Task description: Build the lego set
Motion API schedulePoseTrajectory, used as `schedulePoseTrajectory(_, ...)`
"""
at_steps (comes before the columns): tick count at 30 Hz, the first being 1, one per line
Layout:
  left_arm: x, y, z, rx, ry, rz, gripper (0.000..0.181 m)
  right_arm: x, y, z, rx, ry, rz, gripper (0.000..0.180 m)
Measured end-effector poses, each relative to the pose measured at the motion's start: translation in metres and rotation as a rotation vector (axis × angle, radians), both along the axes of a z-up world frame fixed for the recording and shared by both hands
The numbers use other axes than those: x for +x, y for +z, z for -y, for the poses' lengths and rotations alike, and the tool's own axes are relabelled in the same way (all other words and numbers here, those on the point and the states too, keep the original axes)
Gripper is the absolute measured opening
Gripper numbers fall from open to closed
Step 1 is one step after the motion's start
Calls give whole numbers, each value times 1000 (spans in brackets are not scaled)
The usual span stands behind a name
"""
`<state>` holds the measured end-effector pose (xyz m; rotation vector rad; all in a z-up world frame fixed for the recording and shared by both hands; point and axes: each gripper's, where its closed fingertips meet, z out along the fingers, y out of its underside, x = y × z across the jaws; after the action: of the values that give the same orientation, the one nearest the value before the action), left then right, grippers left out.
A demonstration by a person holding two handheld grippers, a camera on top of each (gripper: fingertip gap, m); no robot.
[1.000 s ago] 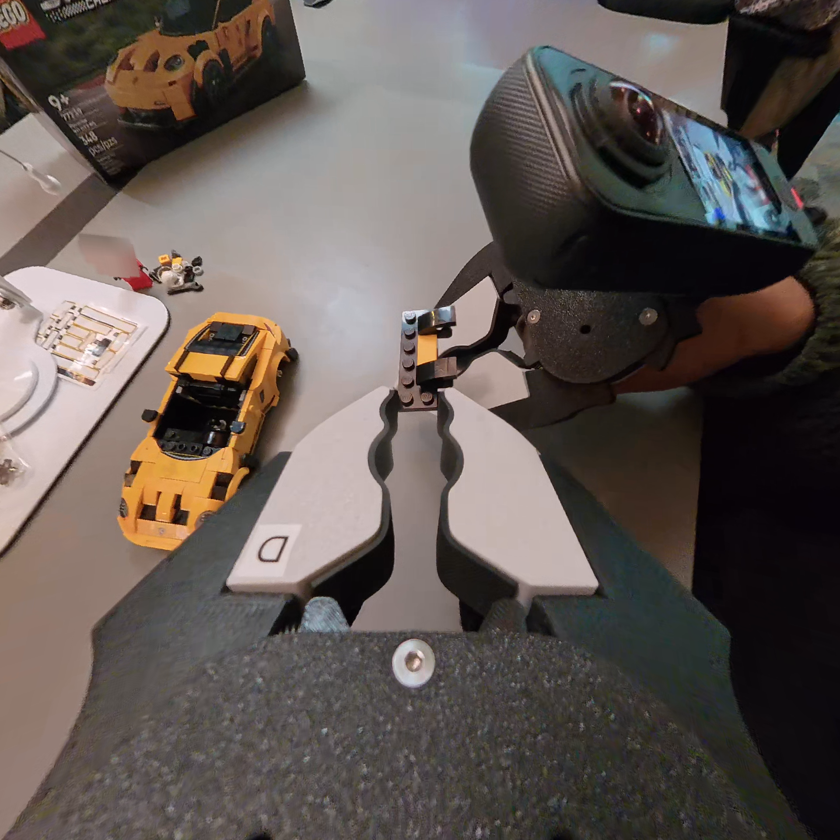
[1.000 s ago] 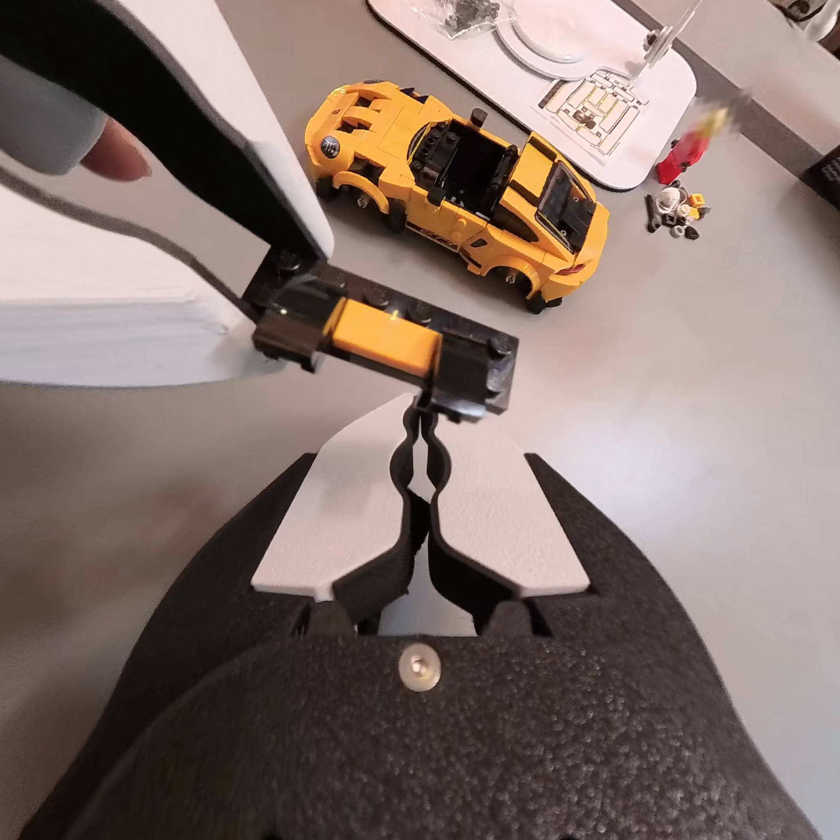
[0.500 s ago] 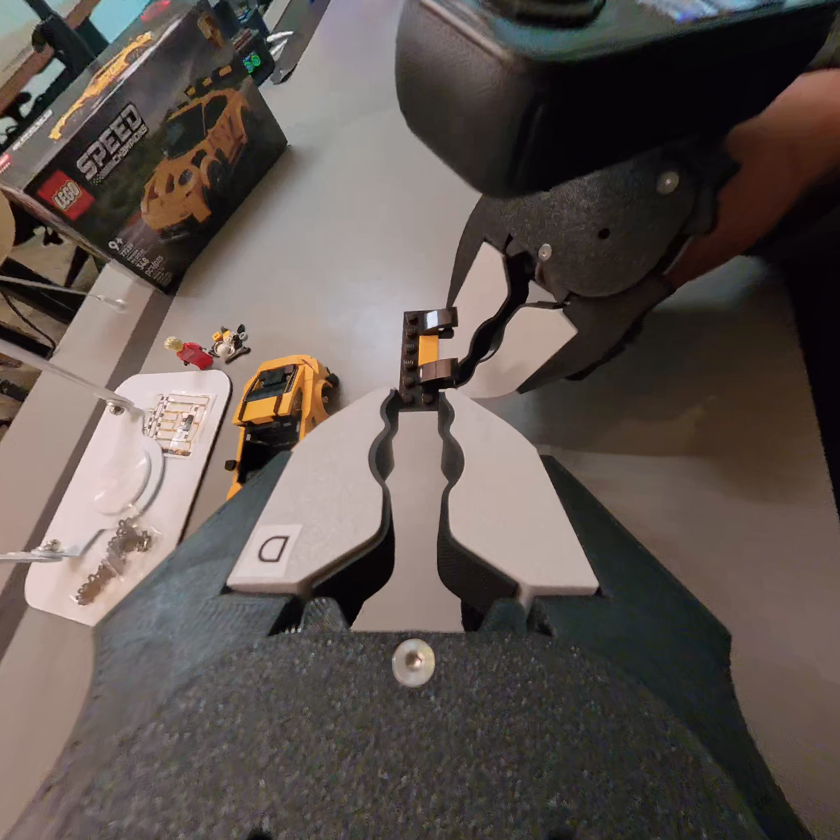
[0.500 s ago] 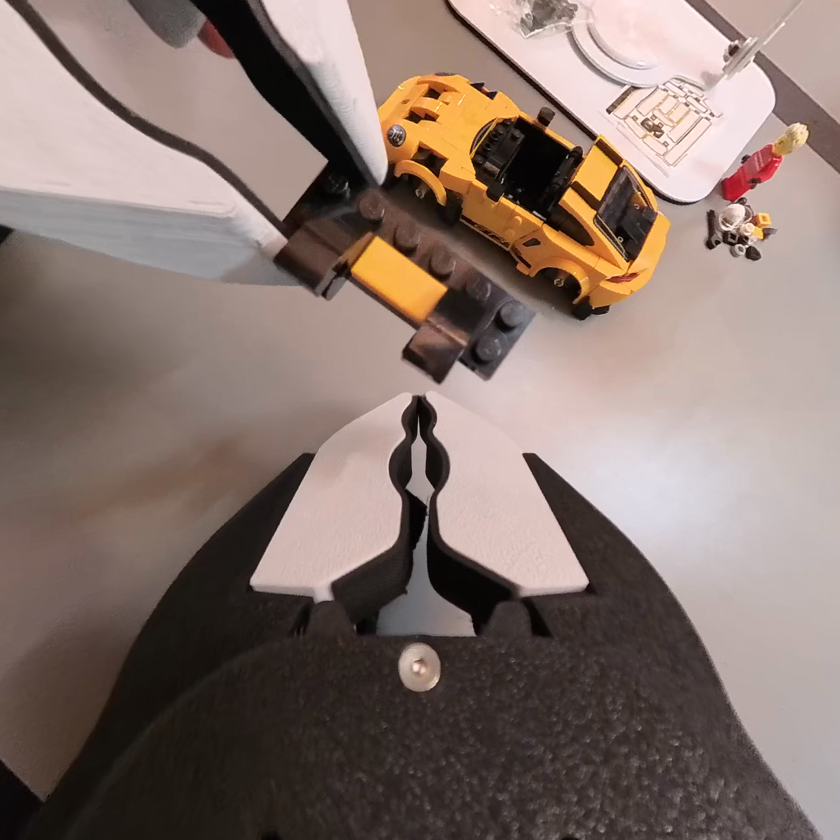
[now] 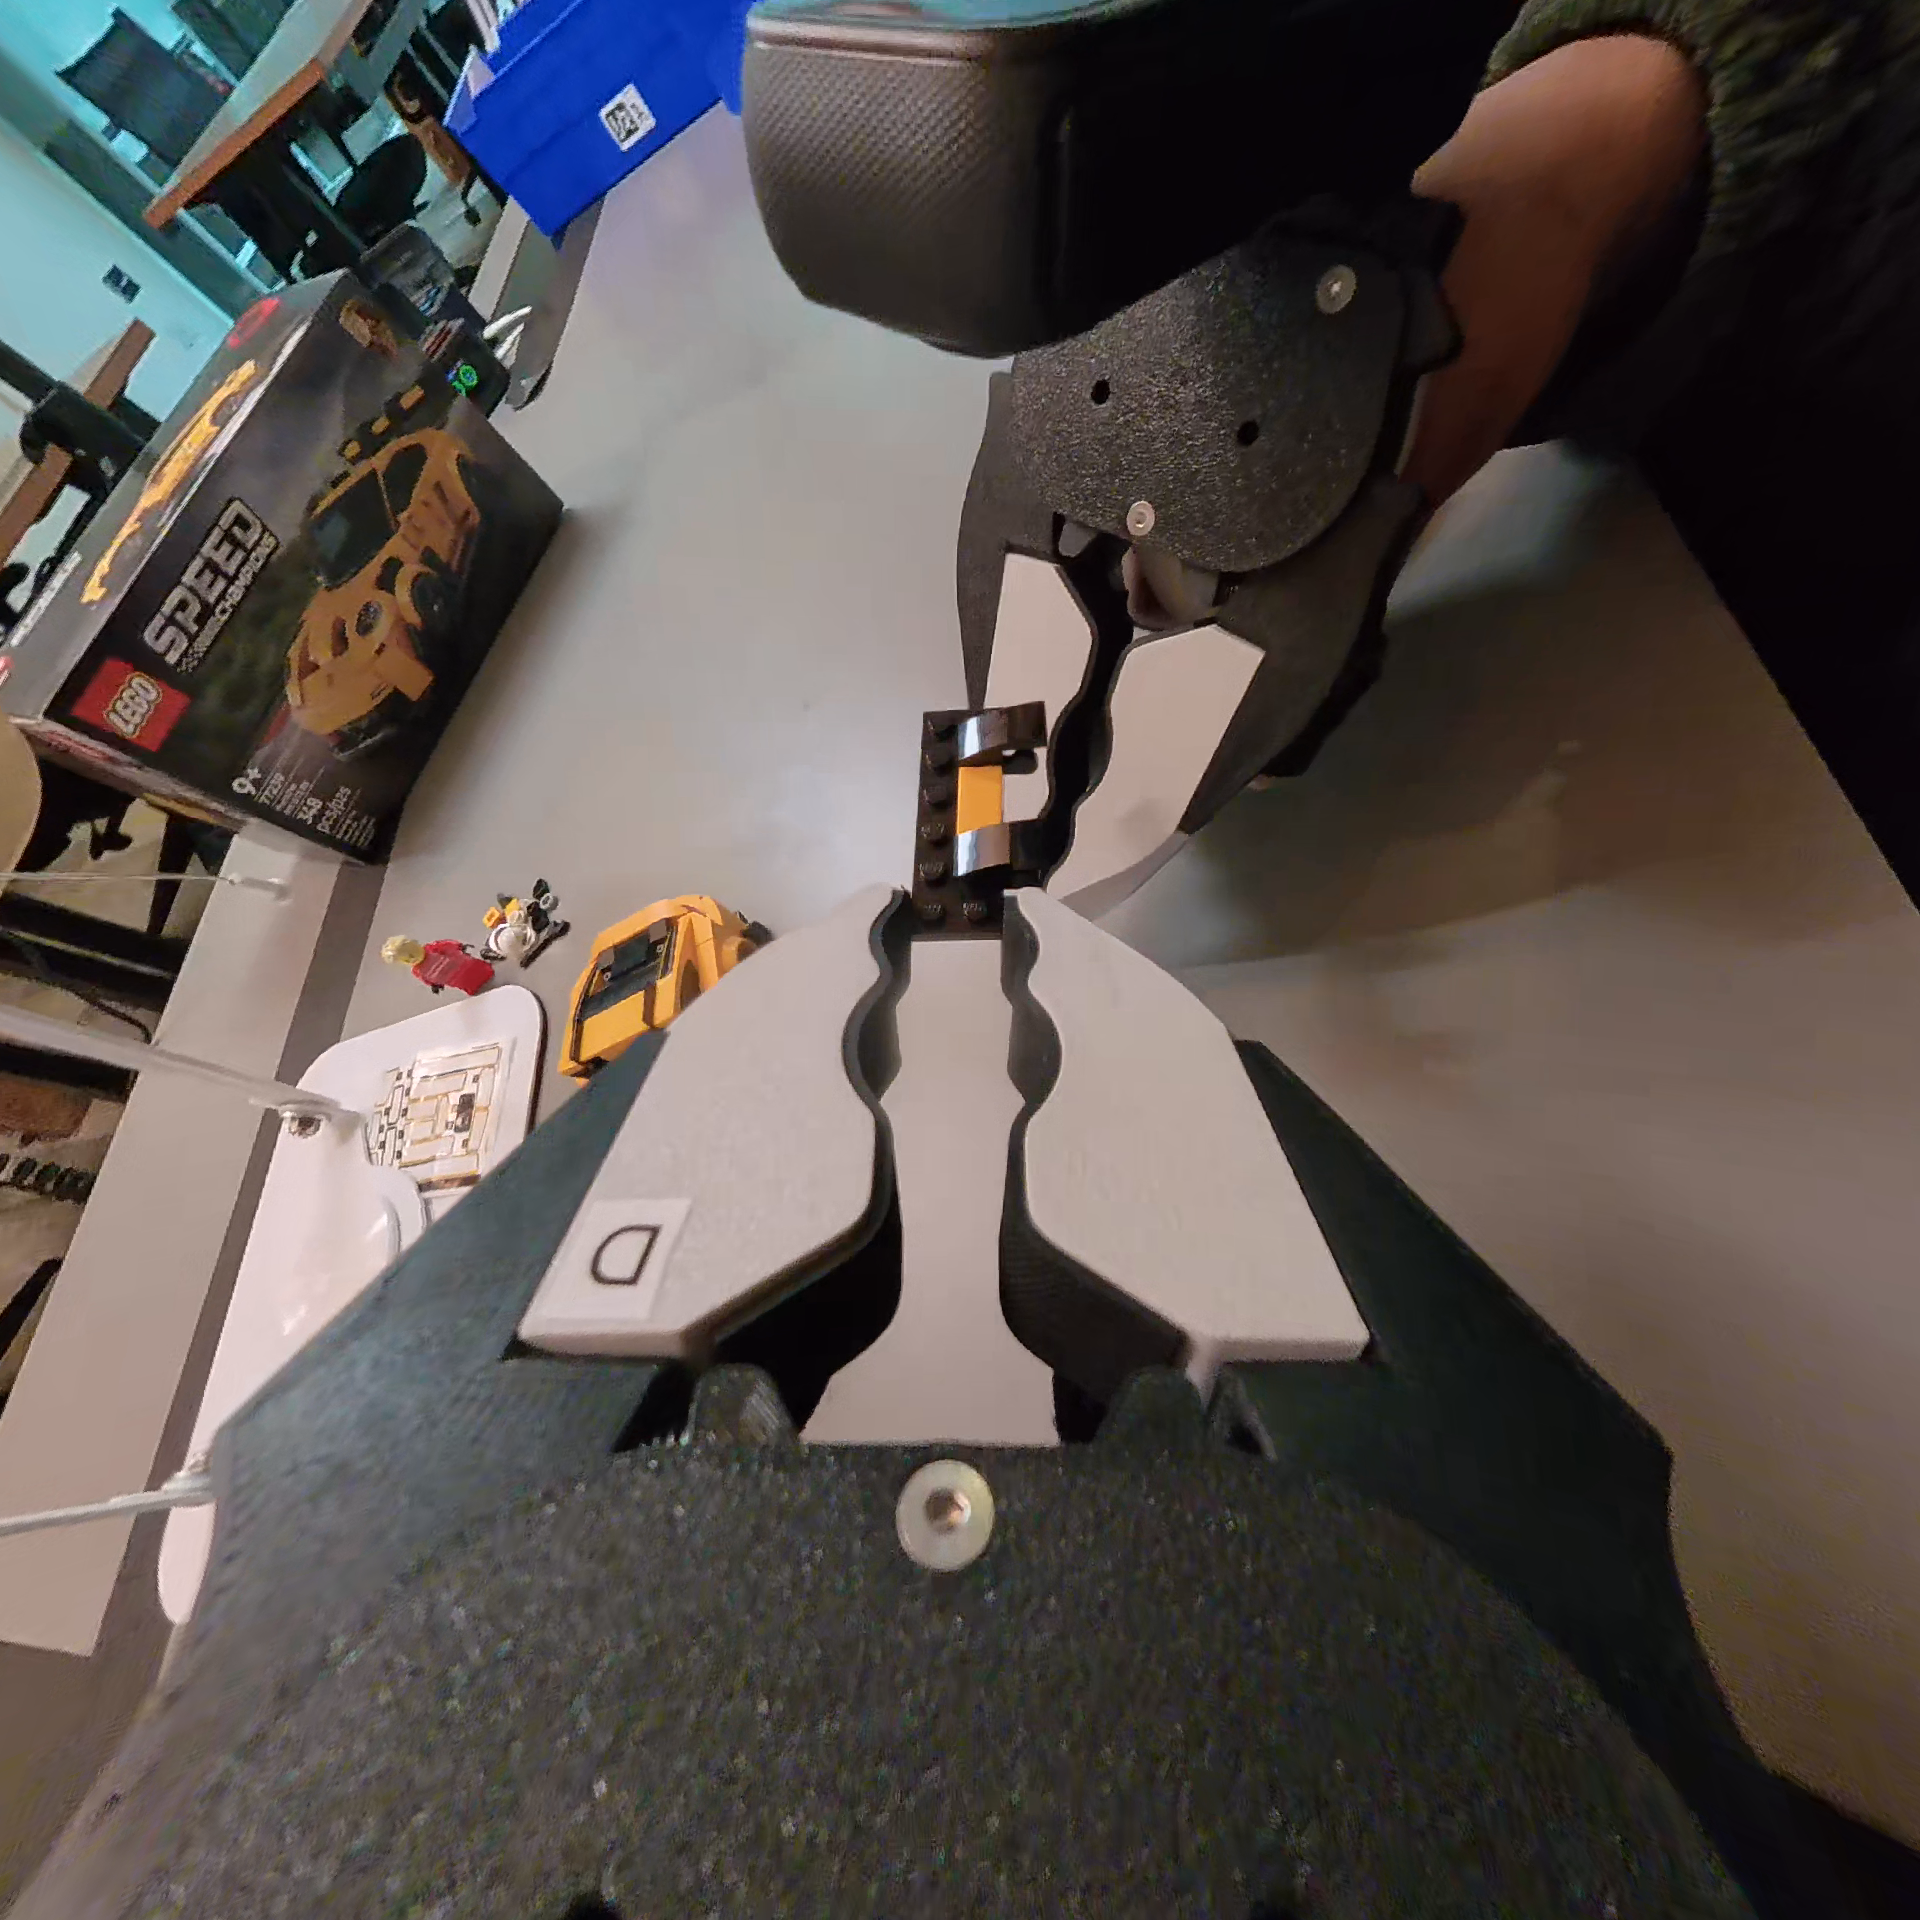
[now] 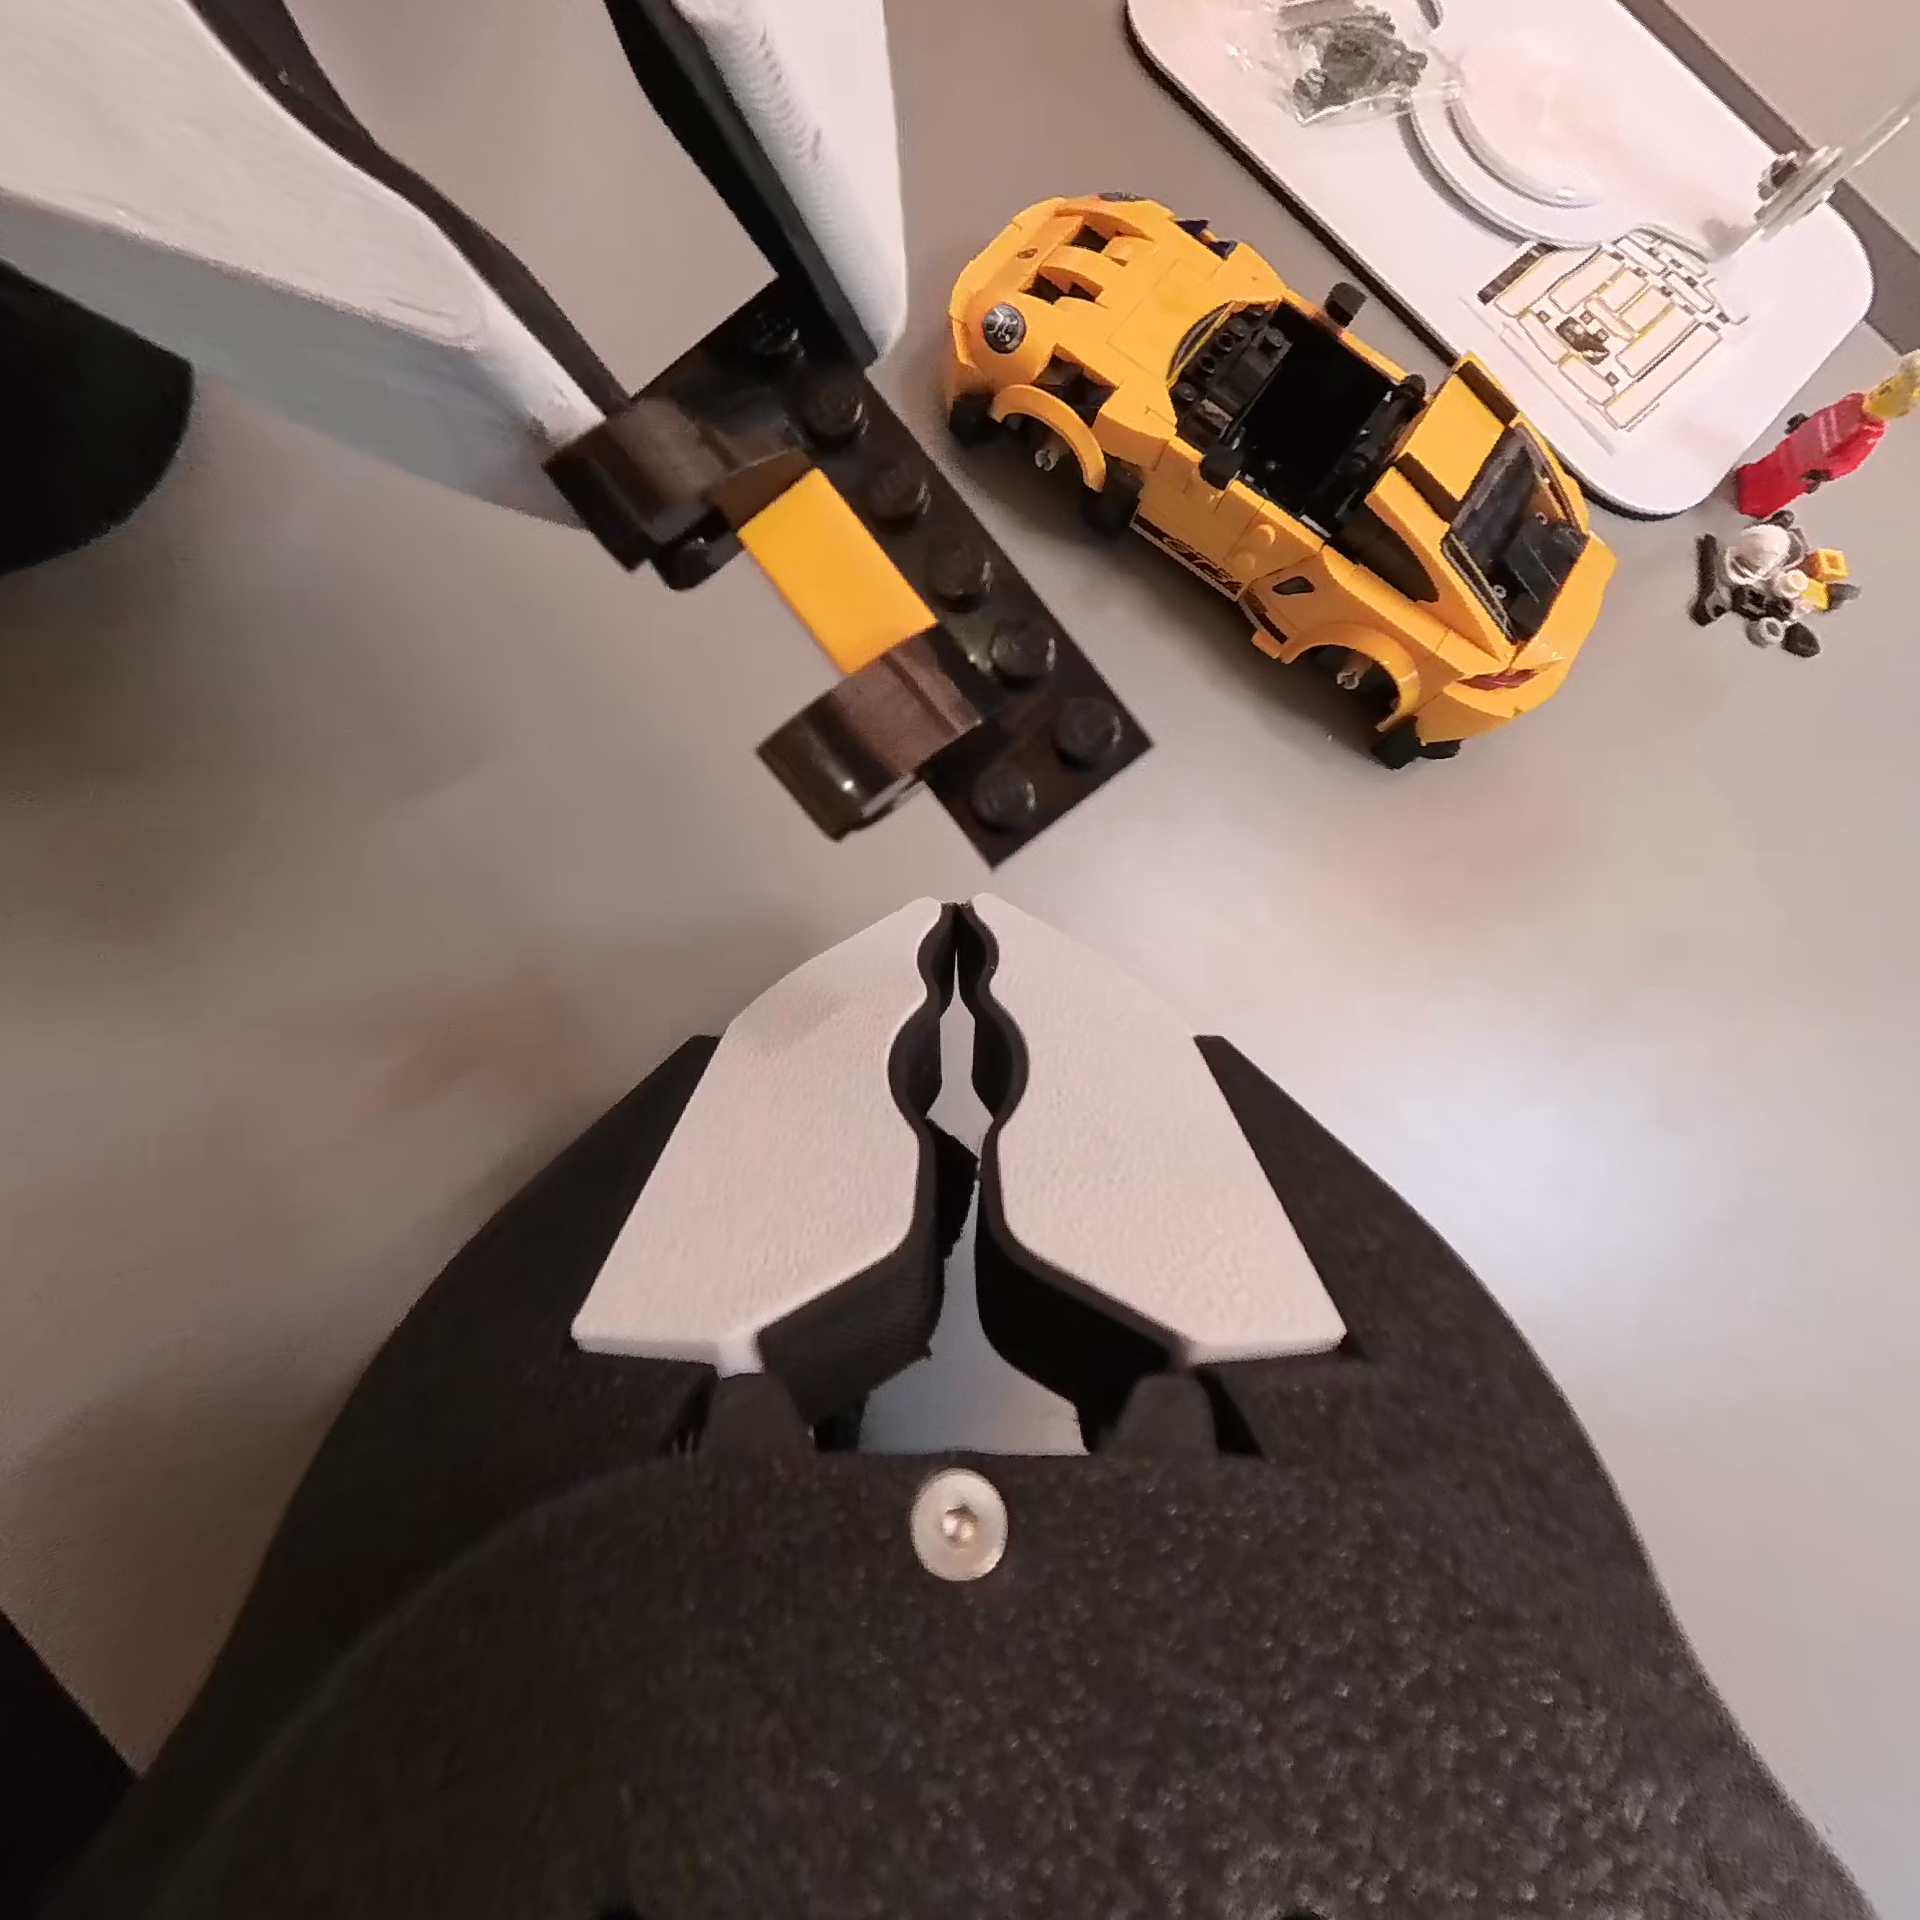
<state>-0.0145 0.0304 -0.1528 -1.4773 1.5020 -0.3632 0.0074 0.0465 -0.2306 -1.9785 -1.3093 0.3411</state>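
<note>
holding the black plate subassembly (image 5: 961,821) by one end in my left gripper (image 5: 956,914), jaws narrowed onto it, the rest sticking out forward above the grey table (image 5: 1558,1091). my right gripper (image 6: 958,906) sits just short of the free end, jaws pressed together on nothing, tips near the plate's corner but apart from it. the step, as i judge it, is seating this piece into the yellow car (image 6: 1247,468), which stands on the table well apart from the plate, its cabin open and dark. to do it well i'd keep the left grip square so the plate doesn't pivot, and use the closed right tips only as a pusher on the studs, not on the curved parts. the piece: a long black plate with a row of exposed studs down one side, a smooth yellow tile (image 6: 836,582) in the middle of the other side, and a glossy black curved piece at each end of that tile, both overhanging the edge. those overhangs look easy to knock off. beside the car are a white tray (image 6: 1662,447), a red minifigure (image 6: 1818,447) and a small heap of loose bits (image 6: 1766,582); the set's box (image 5: 291,582) stands farther back.
</note>
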Motion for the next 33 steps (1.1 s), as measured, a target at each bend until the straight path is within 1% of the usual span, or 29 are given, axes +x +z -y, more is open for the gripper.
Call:
schedulePoseTrajectory(8,-2,1,4,-11,-75,-3,16,-2,-1,2,-3,13,5,0)
schedulePoseTrajectory(17,-3,0,2,-19,-61,-8,16,-3,-2,2,-3,17,9,0)
schedulePoseTrajectory(20,-7,-5,-4,-57,-14,-4,17,-1,-1,0,7,13,6,0)
schedulePoseTrajectory(23,-14,-22,-15,-136,71,-26,16,10,4,-8,30,9,6,0)
schedulePoseTrajectory(26,-21,-46,-25,-226,143,-52,16,27,10,-20,59,21,29,10)
schedulePoseTrajectory(30,-25,-78,-31,-327,189,-119,16,45,22,-32,82,50,40,16)
schedulePoseTrajectory(33,-25,-93,-29,-359,199,-163,16,49,30,-38,80,81,26,19)
